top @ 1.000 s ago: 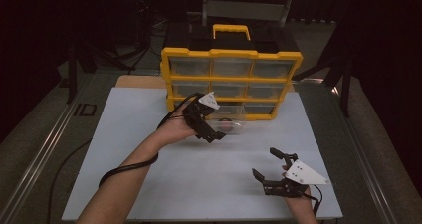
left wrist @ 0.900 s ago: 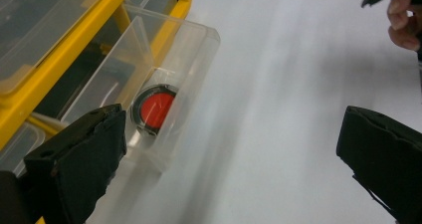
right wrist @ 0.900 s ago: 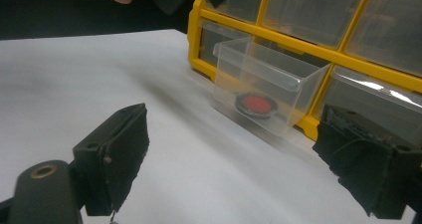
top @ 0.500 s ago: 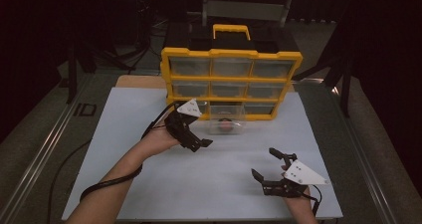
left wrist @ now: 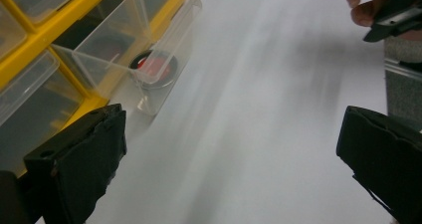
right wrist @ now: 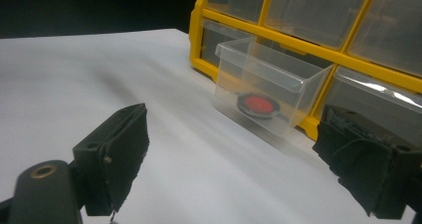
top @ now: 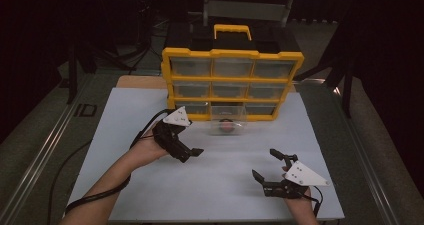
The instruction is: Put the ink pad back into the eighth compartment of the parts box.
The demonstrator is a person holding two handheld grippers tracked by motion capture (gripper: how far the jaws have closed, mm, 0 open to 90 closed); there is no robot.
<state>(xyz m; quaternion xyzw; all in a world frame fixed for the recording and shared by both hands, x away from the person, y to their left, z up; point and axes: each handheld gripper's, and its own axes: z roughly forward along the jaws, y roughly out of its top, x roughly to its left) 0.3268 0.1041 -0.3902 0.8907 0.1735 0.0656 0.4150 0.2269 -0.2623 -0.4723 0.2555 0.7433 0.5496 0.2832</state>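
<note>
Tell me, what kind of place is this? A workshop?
Probably a lab or recording studio bench rather than a home. A white table stands in a dark room, a yellow parts organizer has one clear drawer pulled out, and a person holds the left gripper and right gripper.

The setting is judged to be a lab or workshop recording bench. A white table top [top: 210, 185] is lit against dark surroundings. A yellow parts organiser [top: 232, 82] with clear plastic drawers is placed at the far side. Metal rails [top: 37, 160] are seen along the left edge, and stand legs [top: 75, 70] and cables [top: 60, 165] are noted on the floor.
</note>
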